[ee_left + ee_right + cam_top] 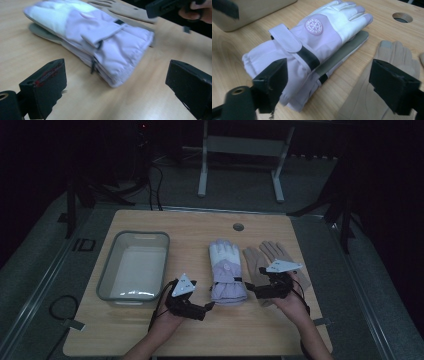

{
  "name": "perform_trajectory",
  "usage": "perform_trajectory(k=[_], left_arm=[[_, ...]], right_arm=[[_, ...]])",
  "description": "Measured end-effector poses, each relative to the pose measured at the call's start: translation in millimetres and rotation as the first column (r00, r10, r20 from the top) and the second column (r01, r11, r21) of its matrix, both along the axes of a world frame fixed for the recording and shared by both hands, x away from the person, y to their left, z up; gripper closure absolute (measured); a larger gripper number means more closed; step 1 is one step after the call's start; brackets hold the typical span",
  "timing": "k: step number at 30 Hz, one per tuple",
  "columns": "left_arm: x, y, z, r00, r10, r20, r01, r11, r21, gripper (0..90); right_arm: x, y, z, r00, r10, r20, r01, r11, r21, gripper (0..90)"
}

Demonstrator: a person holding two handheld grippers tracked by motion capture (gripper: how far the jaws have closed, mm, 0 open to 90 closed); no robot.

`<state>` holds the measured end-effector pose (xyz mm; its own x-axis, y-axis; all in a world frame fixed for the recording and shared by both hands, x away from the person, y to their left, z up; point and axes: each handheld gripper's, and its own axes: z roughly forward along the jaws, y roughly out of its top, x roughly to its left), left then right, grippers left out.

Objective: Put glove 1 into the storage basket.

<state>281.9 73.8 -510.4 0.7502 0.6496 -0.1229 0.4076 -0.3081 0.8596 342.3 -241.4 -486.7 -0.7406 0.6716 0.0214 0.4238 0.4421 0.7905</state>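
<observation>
Currently lilac glove pair [227, 272], long axis 12–6, is being flanked: L gripper [209, 306] at 7, R gripper [248, 286] at 3, nearer; both wide, empty.

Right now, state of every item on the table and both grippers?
Purple ski gloves: stacked as a pair, flat on the table, strap fastened, not gripped.
Tan gloves: flat, overlapping, right of the purple pair, not gripped.
Grey bin: upright, empty.
Left gripper: open, aimed at the purple pair's cuff end, nothing between its jaws.
Right gripper: open, at the purple pair's cuff, pads not pressing.
</observation>
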Motion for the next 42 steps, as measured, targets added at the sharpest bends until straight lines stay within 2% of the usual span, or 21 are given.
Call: perform_trajectory(k=[1, 2, 3, 6, 8, 9, 10, 12, 15, 17, 22, 23, 24, 27, 28, 30, 34, 37, 38, 40, 42], left_arm=[[0.0, 0.0, 0.0, 1.0000, 0.000, 0.000, 0.000, 1.0000, 0.000, 3.6], [6.5, -5.6, 6.2, 0.9995, 0.031, -0.008, -0.030, 0.9990, 0.034, 3.6], [9.4, -8.2, 8.8, 0.9993, 0.035, -0.014, -0.035, 0.9988, 0.035, 5.9], [18.1, -17.4, 16.0, 0.9987, 0.050, -0.008, -0.049, 0.9967, 0.065, 11.3], [23.8, -25.9, 18.2, 0.9955, 0.095, -0.008, -0.093, 0.9873, 0.129, 16.0], [23.8, -25.9, 18.2, 0.9955, 0.095, -0.008, -0.093, 0.9873, 0.129, 18.5], [28.9, -31.4, 17.0, 0.9904, 0.129, -0.051, -0.121, 0.9847, 0.125, 24.0], [33.1, -37.9, 13.9, 0.9859, 0.146, -0.082, -0.133, 0.9811, 0.140, 26.5], [39.9, -47.4, 5.1, 0.9800, 0.146, -0.135, -0.120, 0.9761, 0.181, 28.2], [43.6, -52.1, -4.0, 0.9728, 0.143, -0.183, -0.106, 0.9745, 0.198, 28.1], [48.4, -48.7, -24.5, 0.9587, 0.134, -0.251, -0.094, 0.9816, 0.166, 28.1], [48.4, -48.7, -24.5, 0.9587, 0.134, -0.251, -0.094, 0.9816, 0.166, 28.1], [50.5, -45.7, -28.9, 0.9537, 0.129, -0.271, -0.091, 0.9844, 0.150, 28.1], [51.3, -44.8, -32.1, 0.9547, 0.119, -0.273, -0.079, 0.9852, 0.152, 28.3], [51.9, -44.5, -32.8, 0.9560, 0.111, -0.271, -0.071, 0.9856, 0.153, 28.6], [52.4, -44.5, -34.2, 0.9550, 0.108, -0.276, -0.068, 0.9867, 0.148, 29.3], [53.6, -43.6, -36.5, 0.9550, 0.096, -0.281, -0.058, 0.9881, 0.142, 29.5], [54.3, -42.9, -37.6, 0.9546, 0.092, -0.283, -0.055, 0.9892, 0.136, 29.5], [54.1, -43.1, -38.0, 0.9555, 0.092, -0.280, -0.055, 0.9891, 0.136, 29.5], [54.5, -43.2, -38.7, 0.9549, 0.087, -0.284, -0.050, 0.9894, 0.136, 30.2], [55.6, -43.2, -39.4, 0.9527, 0.079, -0.293, -0.043, 0.9908, 0.129, 31.6]], right_arm=[[0.0, 0.0, 0.0, 1.0000, 0.000, 0.000, 0.000, 1.0000, 0.000, 22.8], [1.8, 2.0, 0.4, 0.9999, -0.011, 0.006, 0.011, 0.9999, -0.008, 23.6], [7.8, 8.8, 0.9, 0.9994, -0.034, 0.001, 0.034, 0.9993, -0.018, 35.7], [19.6, 15.0, 0.5, 0.9981, -0.049, -0.038, 0.050, 0.9987, 0.011, 46.7], [26.4, 19.6, 0.2, 0.9953, -0.074, -0.062, 0.075, 0.9971, 0.011, 50.7], [29.5, 21.6, -0.3, 0.9941, -0.074, -0.079, 0.076, 0.9969, 0.022, 52.2], [32.2, 23.8, -1.2, 0.9927, -0.081, -0.090, 0.083, 0.9963, 0.023, 52.3], [35.4, 26.6, -4.3, 0.9892, -0.089, -0.116, 0.093, 0.9952, 0.029, 52.6], [38.5, 29.8, -11.0, 0.9841, -0.102, -0.146, 0.106, 0.9942, 0.019, 52.3], [41.2, 30.1, -16.7, 0.9793, -0.109, -0.171, 0.114, 0.9931, 0.025, 52.7], [47.6, 30.5, -33.1, 0.9591, -0.099, -0.265, 0.113, 0.9928, 0.040, 50.3], [47.6, 30.5, -33.1, 0.9591, -0.099, -0.265, 0.113, 0.9928, 0.040, 50.3], [50.0, 30.7, -38.7, 0.9512, -0.104, -0.291, 0.118, 0.9925, 0.033, 49.7], [53.5, 30.0, -46.0, 0.9320, -0.111, -0.345, 0.133, 0.9902, 0.042, 47.7], [54.9, 29.1, -48.3, 0.9209, -0.111, -0.374, 0.140, 0.9888, 0.051, 47.3], [57.1, 27.6, -51.1, 0.9064, -0.113, -0.407, 0.152, 0.9861, 0.066, 46.7], [63.0, 24.2, -57.3, 0.8724, -0.084, -0.482, 0.152, 0.9827, 0.105, 47.3], [66.0, 20.9, -62.0, 0.8544, -0.048, -0.517, 0.148, 0.9771, 0.153, 52.3], [66.0, 20.6, -62.9, 0.8525, -0.041, -0.521, 0.147, 0.9752, 0.165, 54.8], [64.4, 21.5, -62.1, 0.8601, -0.029, -0.509, 0.131, 0.9775, 0.166, 62.6], [59.9, 26.2, -56.5, 0.8883, -0.042, -0.457, 0.103, 0.9887, 0.109, 70.0]])
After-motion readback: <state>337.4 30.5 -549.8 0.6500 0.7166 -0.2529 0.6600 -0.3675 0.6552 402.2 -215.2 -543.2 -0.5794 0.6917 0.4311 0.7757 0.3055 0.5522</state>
